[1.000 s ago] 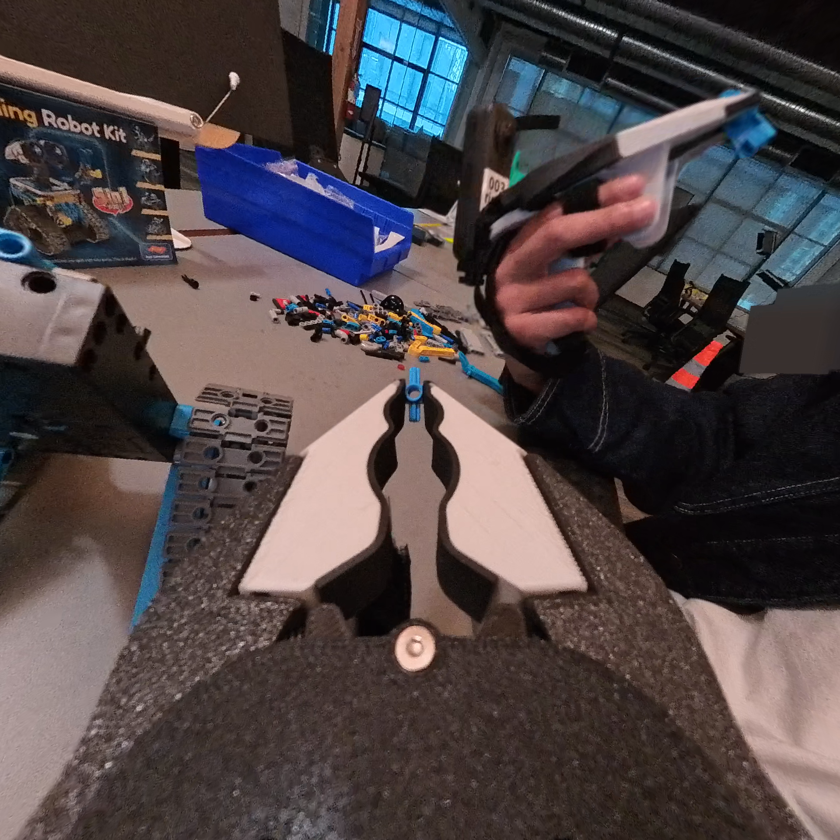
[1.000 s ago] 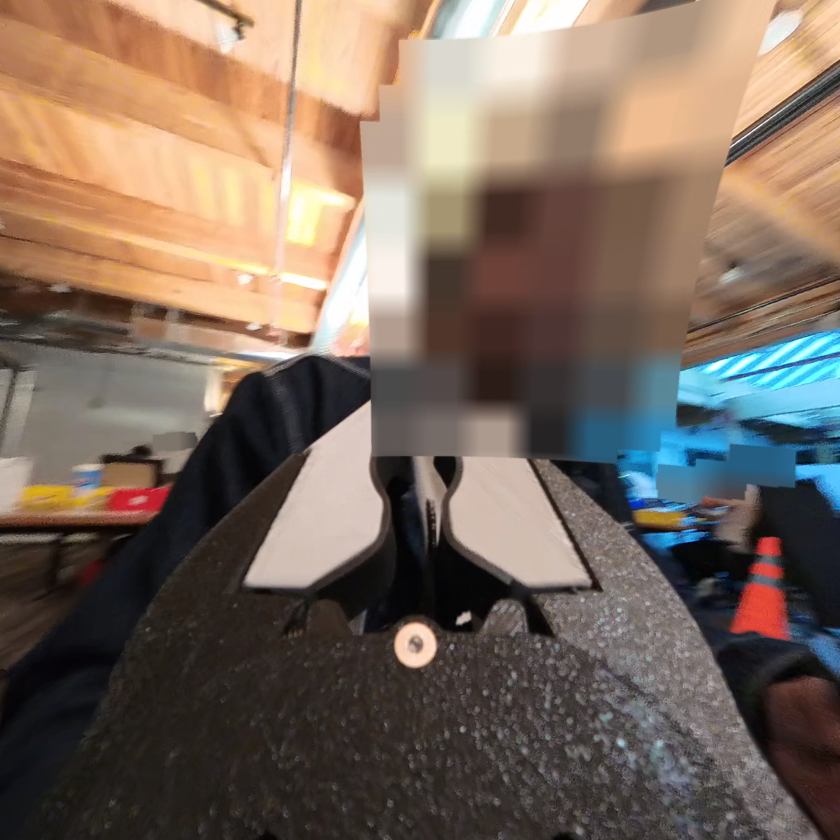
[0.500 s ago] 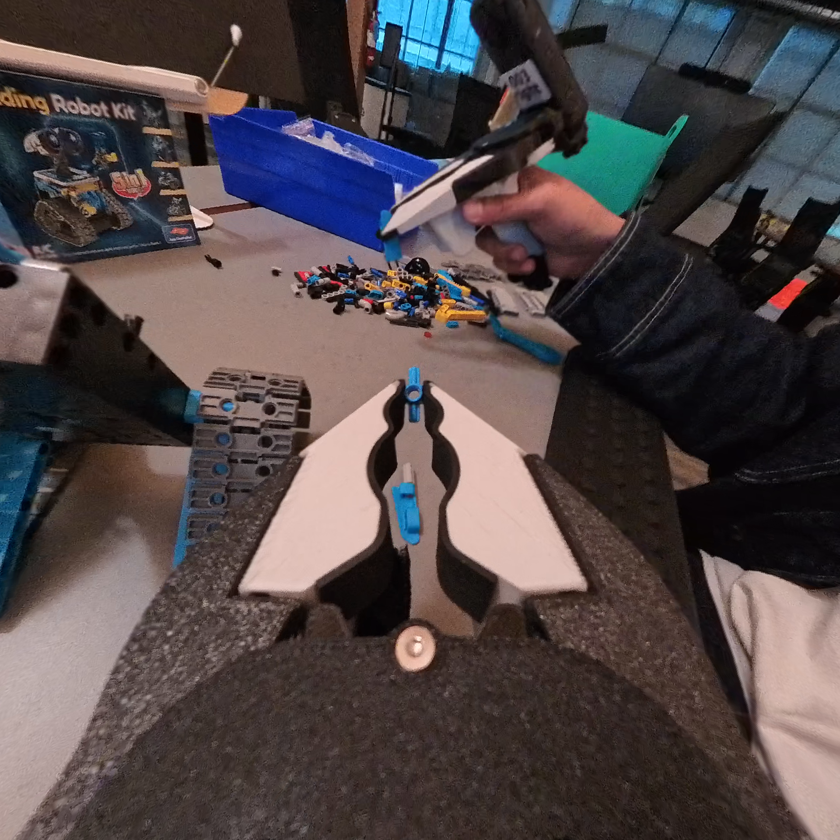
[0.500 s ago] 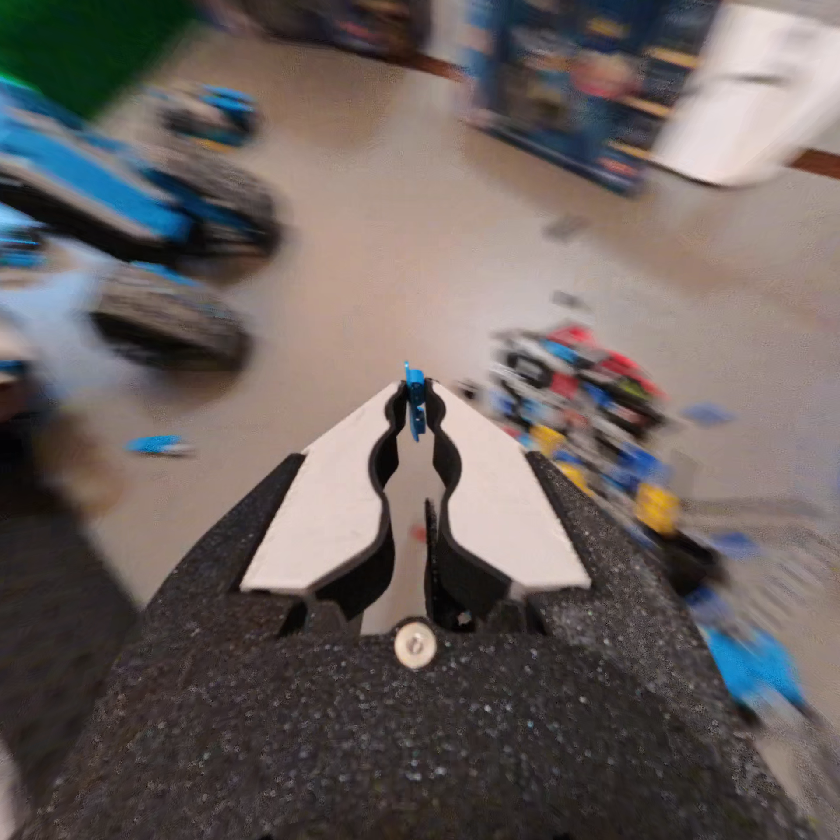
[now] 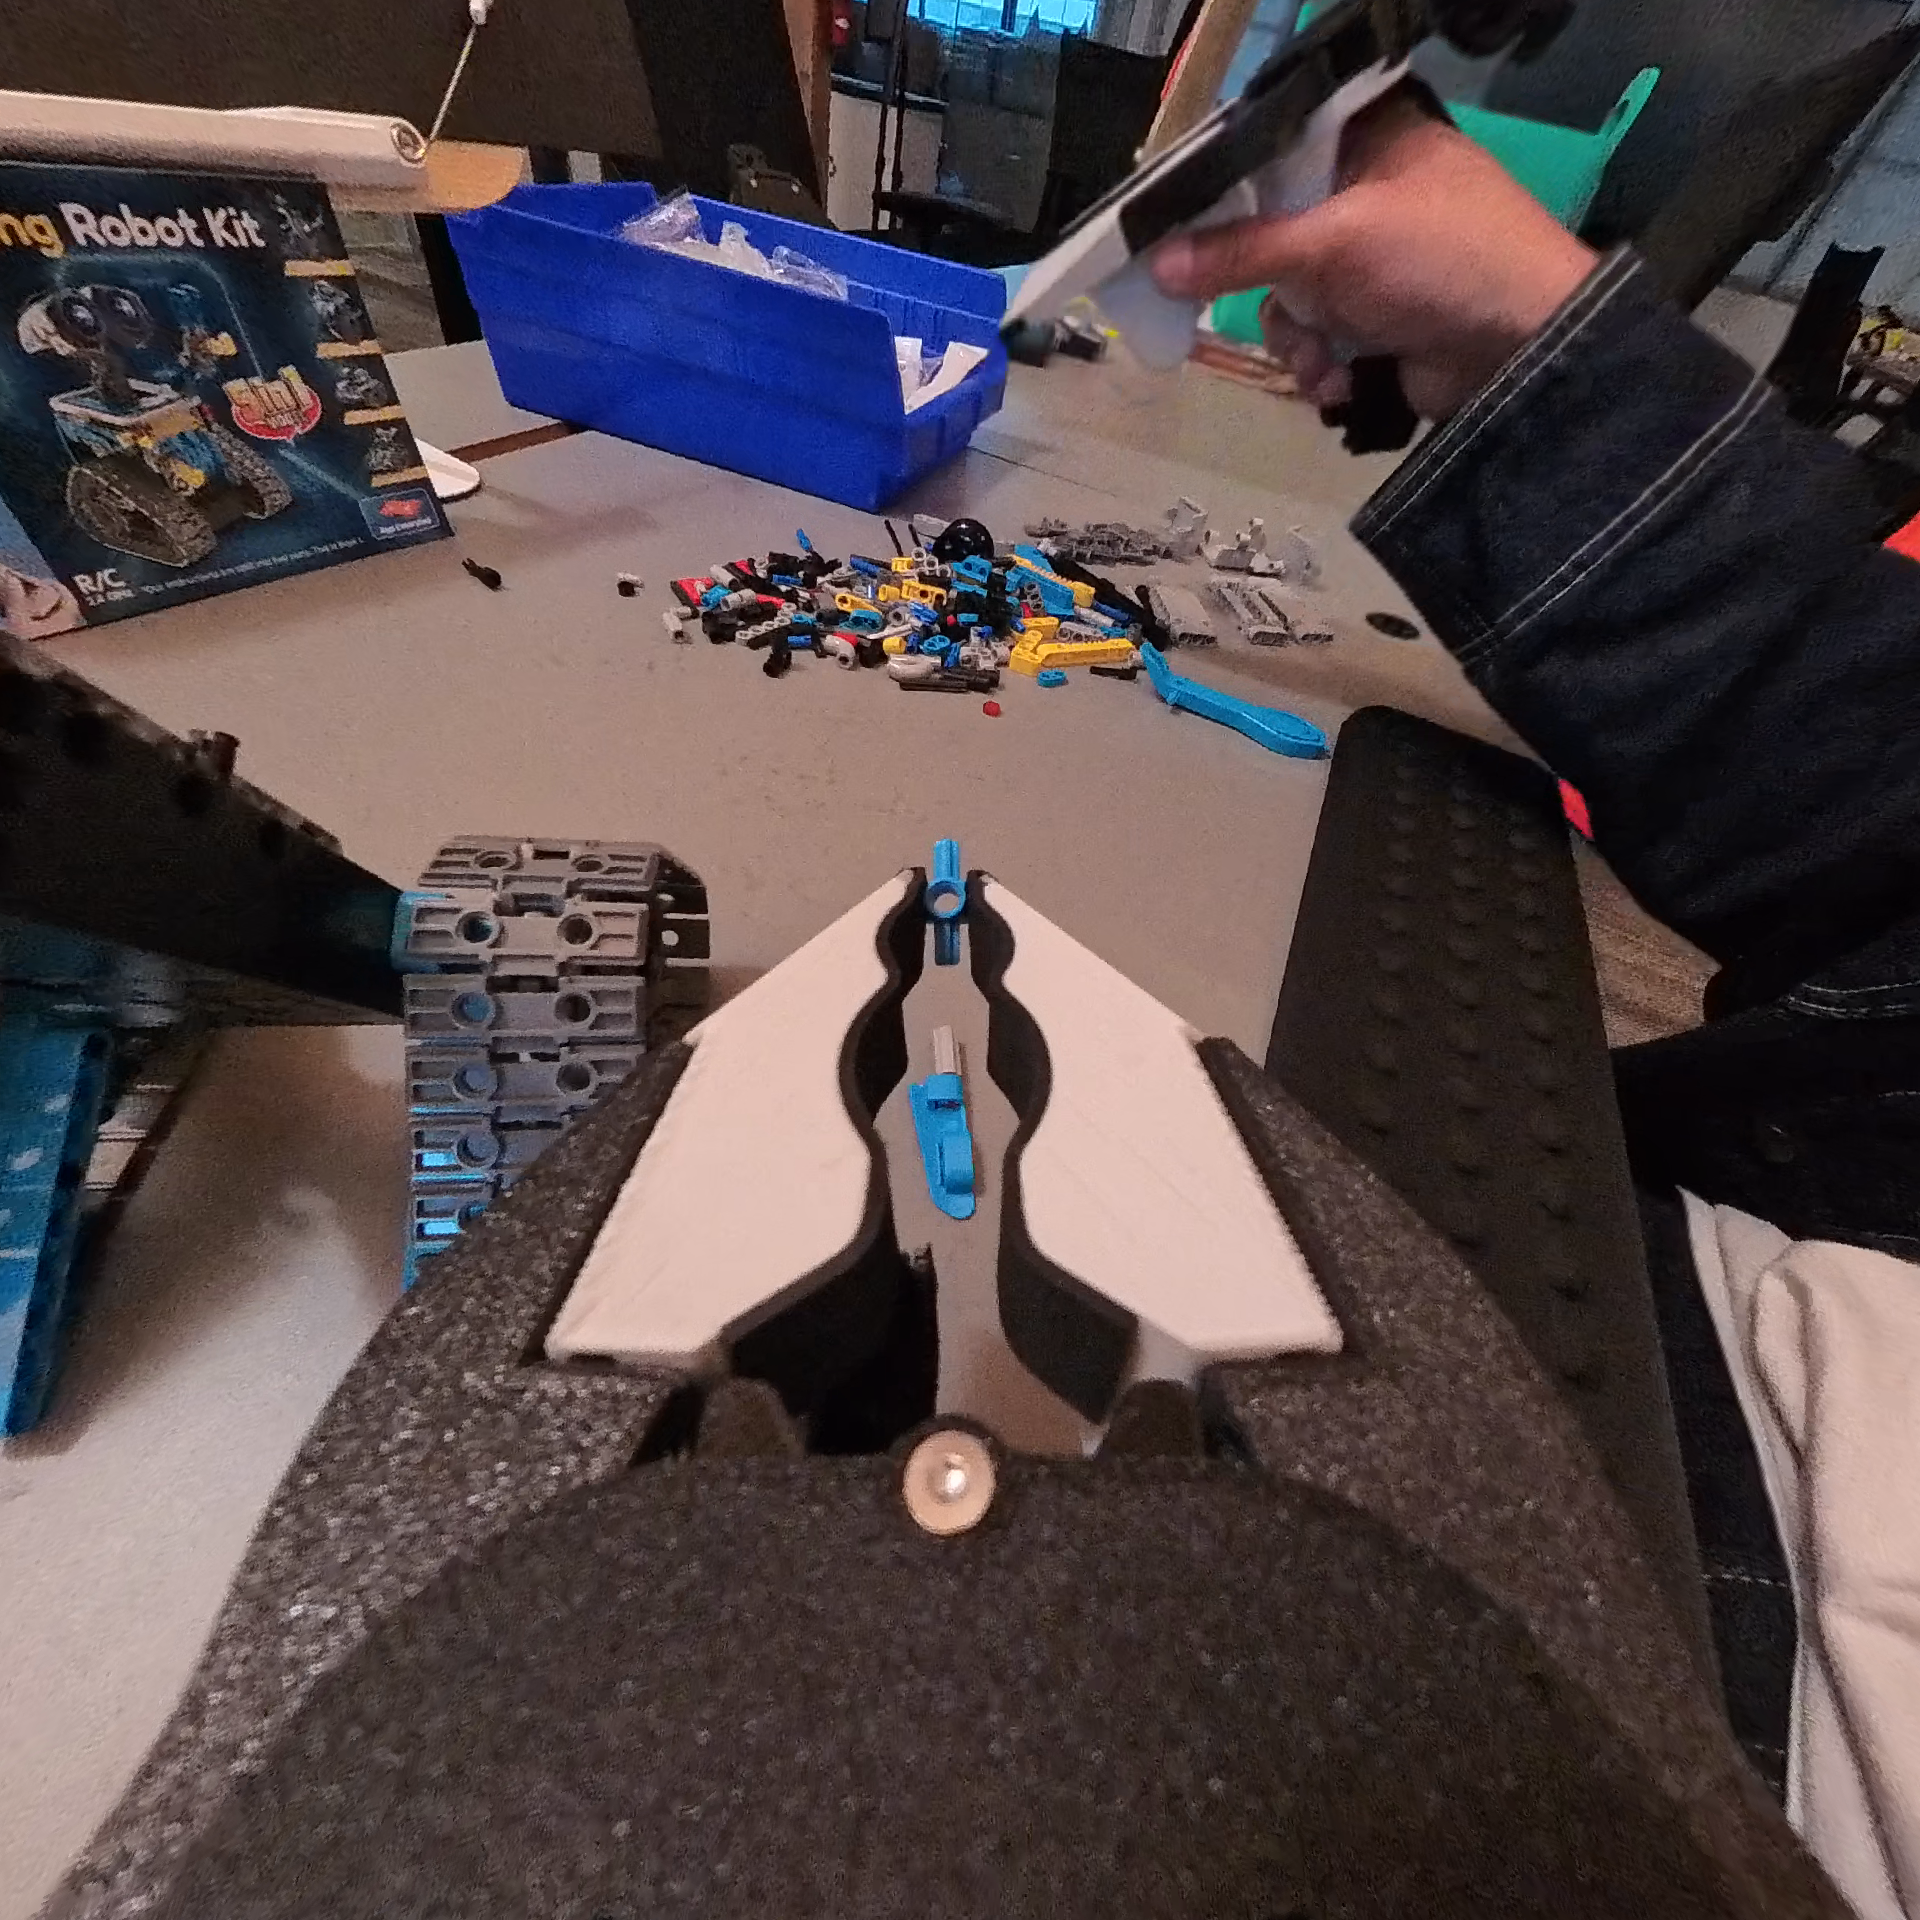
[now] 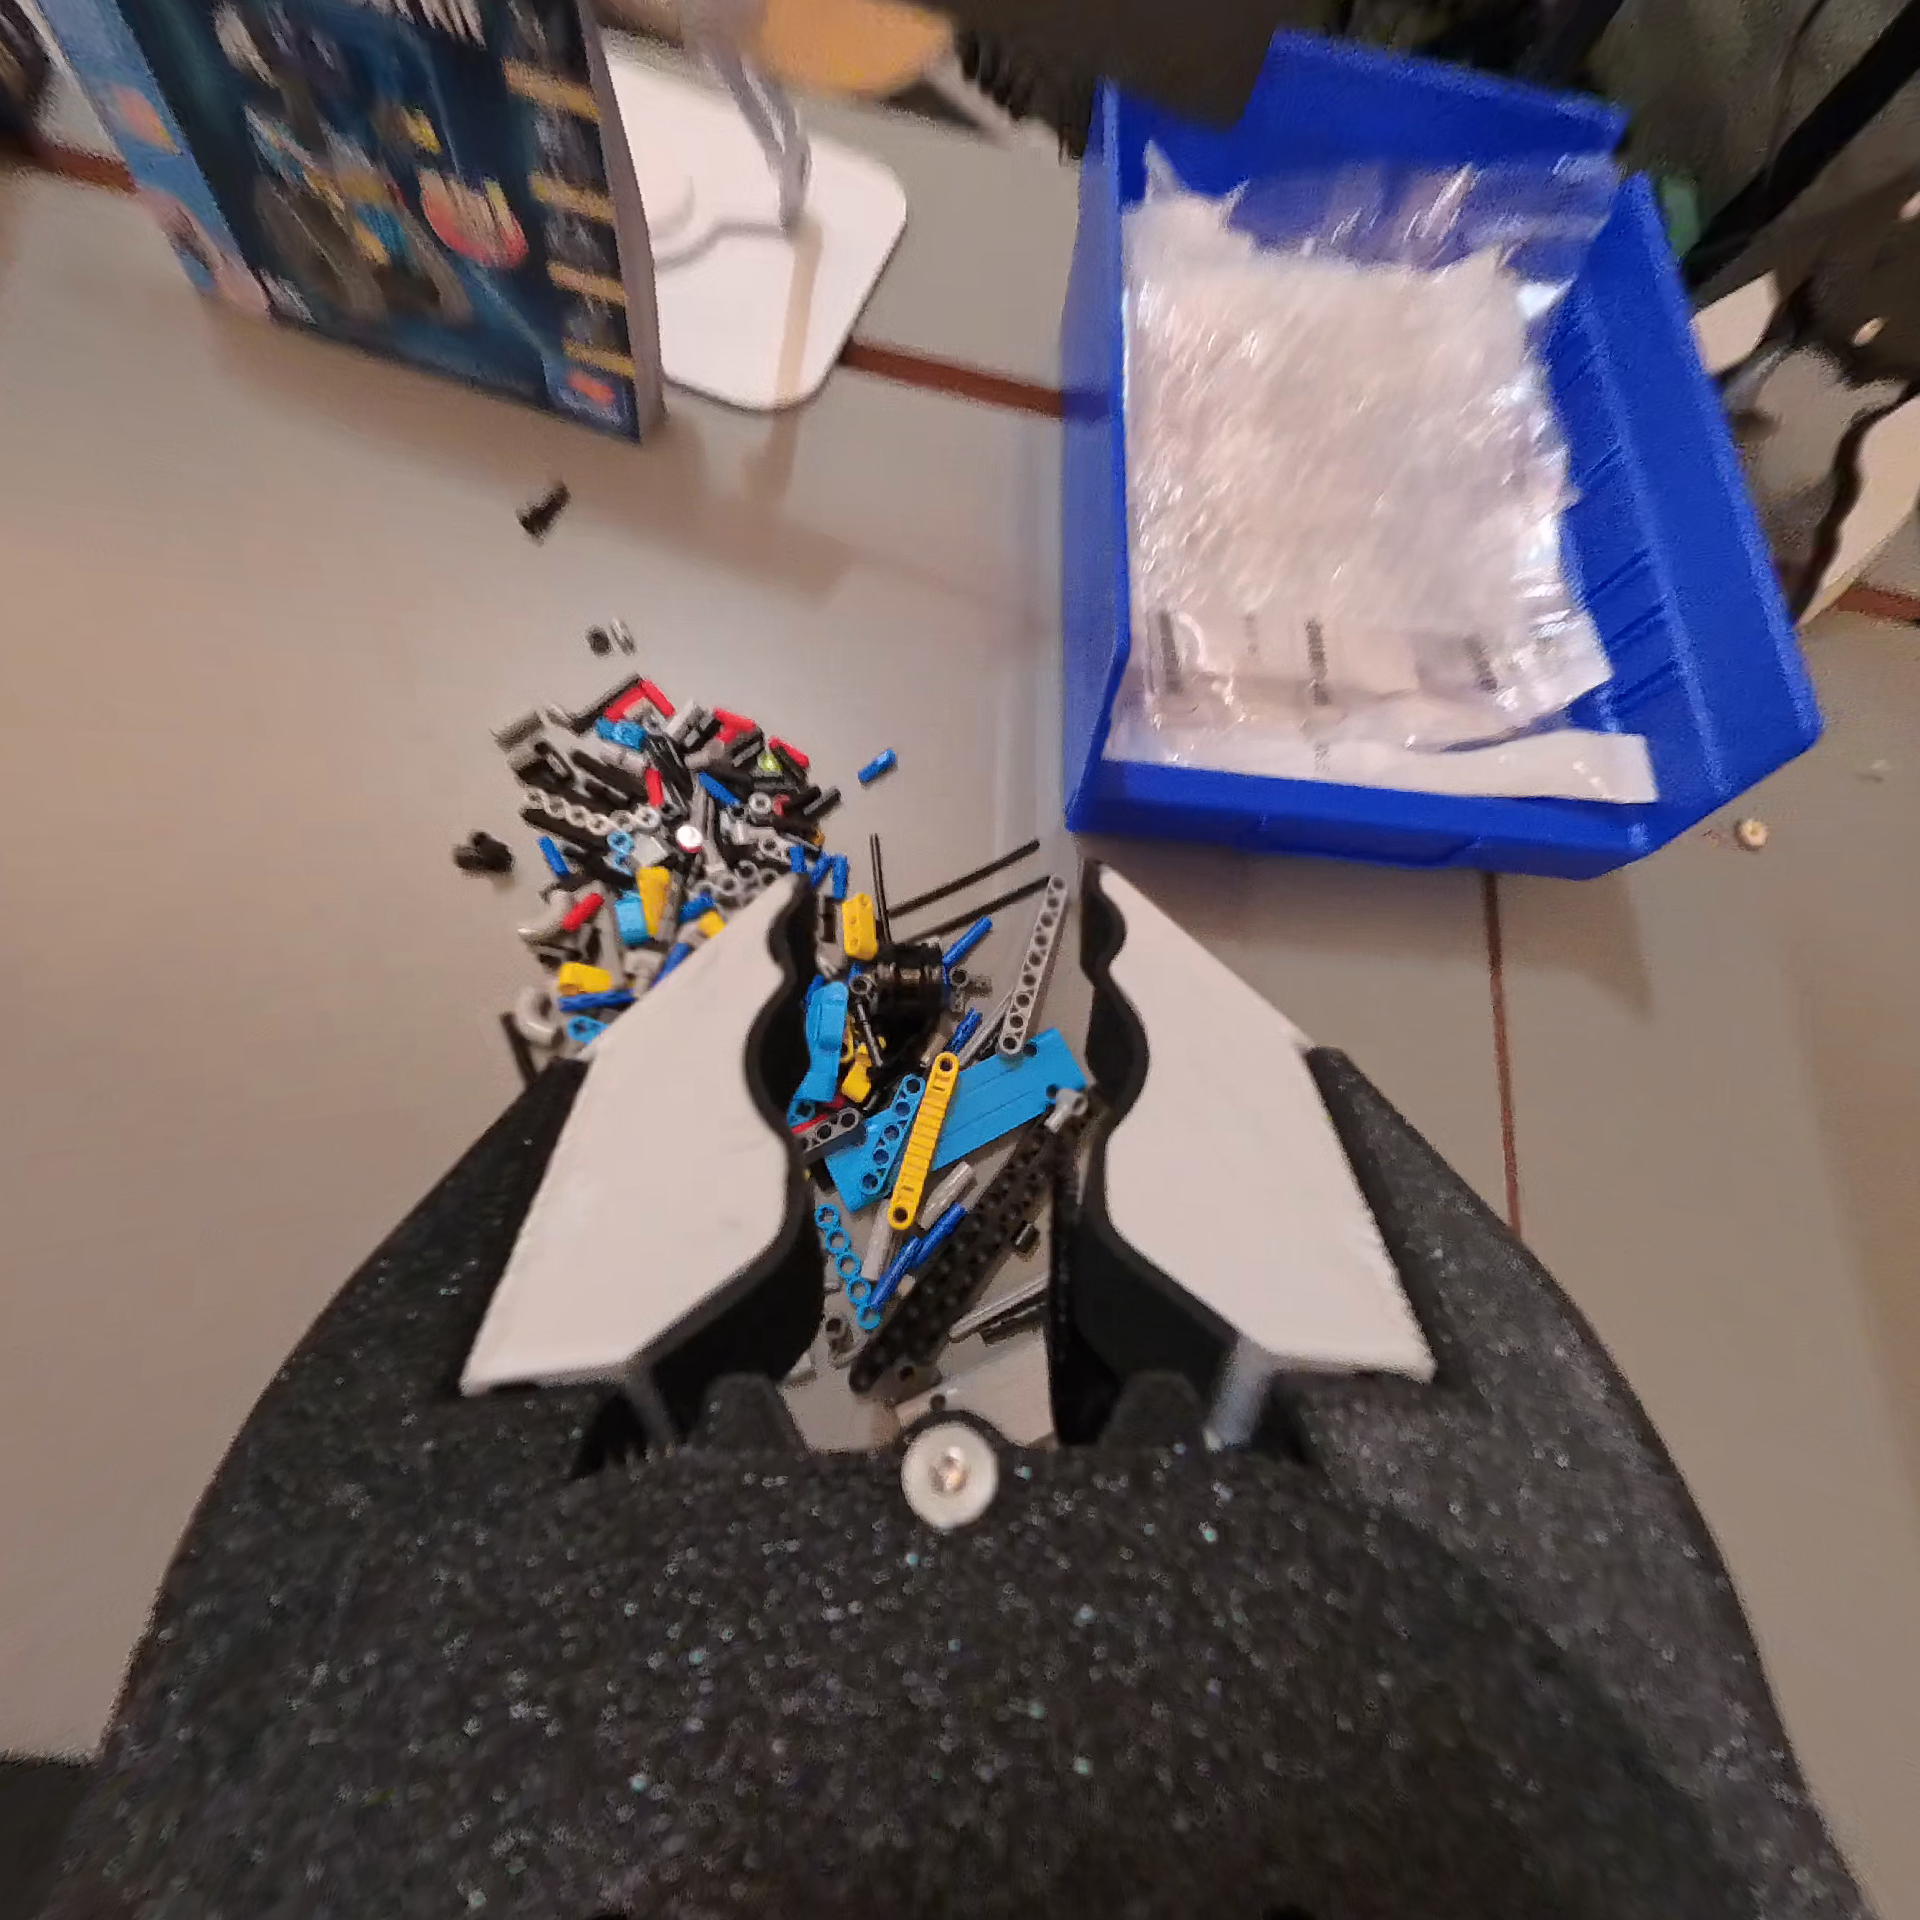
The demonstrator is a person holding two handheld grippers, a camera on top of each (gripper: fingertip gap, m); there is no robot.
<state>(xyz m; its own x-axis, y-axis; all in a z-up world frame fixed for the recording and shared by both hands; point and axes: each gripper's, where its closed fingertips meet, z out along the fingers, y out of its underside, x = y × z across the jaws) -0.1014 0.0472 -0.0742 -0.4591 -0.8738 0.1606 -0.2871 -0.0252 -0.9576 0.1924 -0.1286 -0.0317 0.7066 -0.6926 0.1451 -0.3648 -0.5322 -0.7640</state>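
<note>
Over the brick pile (image 6: 790, 935), right claw (image 6: 940, 883) has opened, pin gone.

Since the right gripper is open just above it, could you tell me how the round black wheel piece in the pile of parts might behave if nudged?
The black wheel piece looks round, so it may roll once freed. It lies bedded among loose parts in the pile, so a nudge from the right gripper would probably scatter neighbours too. It seems small and plastic, likely light.
</note>
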